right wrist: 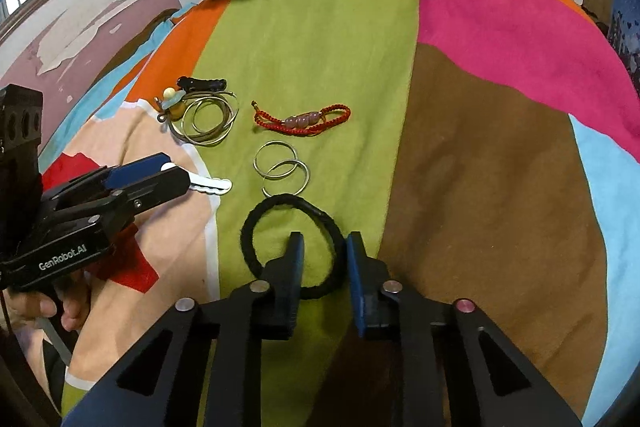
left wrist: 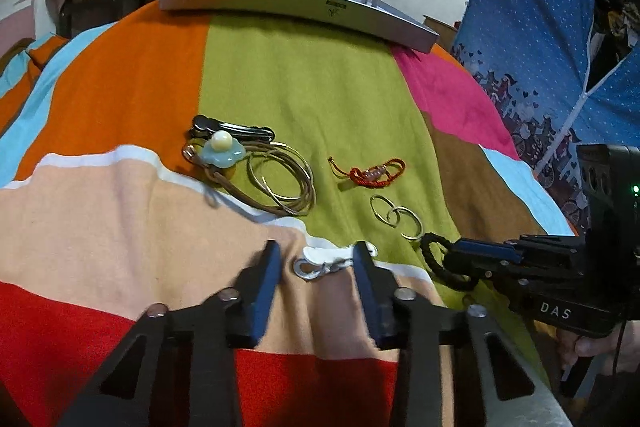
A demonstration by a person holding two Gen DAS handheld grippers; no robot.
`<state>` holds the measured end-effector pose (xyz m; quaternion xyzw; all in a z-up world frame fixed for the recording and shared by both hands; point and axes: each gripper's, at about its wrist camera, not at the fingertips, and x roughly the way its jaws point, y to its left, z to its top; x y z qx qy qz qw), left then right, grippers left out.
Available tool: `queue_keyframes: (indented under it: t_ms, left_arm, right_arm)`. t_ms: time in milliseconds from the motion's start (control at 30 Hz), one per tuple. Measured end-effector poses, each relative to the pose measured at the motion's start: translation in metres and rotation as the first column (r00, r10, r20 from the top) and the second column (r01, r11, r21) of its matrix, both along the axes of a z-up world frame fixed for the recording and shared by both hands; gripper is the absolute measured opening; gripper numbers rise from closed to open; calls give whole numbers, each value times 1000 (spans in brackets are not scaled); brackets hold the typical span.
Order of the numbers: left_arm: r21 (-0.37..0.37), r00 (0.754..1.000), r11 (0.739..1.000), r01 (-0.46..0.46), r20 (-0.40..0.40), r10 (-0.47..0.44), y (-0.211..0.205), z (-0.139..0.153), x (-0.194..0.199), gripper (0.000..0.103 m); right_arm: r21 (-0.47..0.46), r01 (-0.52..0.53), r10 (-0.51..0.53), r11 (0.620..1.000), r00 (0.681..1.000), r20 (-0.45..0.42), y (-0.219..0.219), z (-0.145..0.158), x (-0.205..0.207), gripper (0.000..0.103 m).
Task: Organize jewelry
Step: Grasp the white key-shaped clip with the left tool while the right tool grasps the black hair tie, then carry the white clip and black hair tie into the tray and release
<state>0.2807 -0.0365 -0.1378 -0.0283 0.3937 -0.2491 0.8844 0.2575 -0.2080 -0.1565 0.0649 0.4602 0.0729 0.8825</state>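
On a patchwork blanket lie several pieces of jewelry. My left gripper (left wrist: 318, 259) is open, its fingers on either side of a silver wavy hair clip (left wrist: 320, 265); the clip also shows in the right wrist view (right wrist: 212, 184). My right gripper (right wrist: 322, 247) is open, straddling one side of a black hair tie (right wrist: 256, 223), also seen in the left wrist view (left wrist: 430, 259). Two linked silver rings (right wrist: 282, 167), a red braided bracelet with pink beads (right wrist: 304, 120), and a flower clip with thin bangles (left wrist: 256, 163) lie further out.
A grey organizer tray (left wrist: 288, 5) stands at the far edge of the blanket (left wrist: 304, 79), with a blue item inside. A desk and chair stand behind it. A blue patterned curtain (left wrist: 532, 27) hangs to the right.
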Motion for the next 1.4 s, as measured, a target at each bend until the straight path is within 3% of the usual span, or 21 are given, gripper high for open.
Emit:
queue_keyframes:
  t_ms: [233, 567, 633, 767, 1100, 1333, 1400]
  left_arm:
    - [25, 994, 994, 105, -38, -104, -11, -2, -4, 31]
    - [11, 991, 994, 113, -70, -112, -16, -7, 10, 31]
    - [21, 991, 993, 116, -70, -114, -18, -8, 10, 17]
    - [38, 992, 993, 113, -62, -111, -19, -5, 7, 15]
    - [1, 997, 999, 47, 63, -47, -18, 34, -16, 15]
    - [-47, 982, 996, -78, 171, 85, -11, 78, -12, 15]
    - [-61, 971, 992, -113, 203, 123, -10, 93, -4, 15]
  right_arm:
    - [16, 4, -4, 1000, 1000, -11, -3, -2, 0, 11]
    - [13, 12, -12, 1000, 999, -30, 2, -6, 1, 8]
    - [11, 11, -10, 1000, 999, -35, 0, -8, 1, 8]
    - [24, 19, -18, 1000, 999, -35, -2, -8, 1, 5]
    - [83, 51, -61, 995, 992, 115, -14, 23, -7, 5]
    - [113, 95, -115, 989, 976, 183, -32, 51, -6, 5]
    - [172, 111, -144, 979, 972, 189, -41, 62, 0, 5]
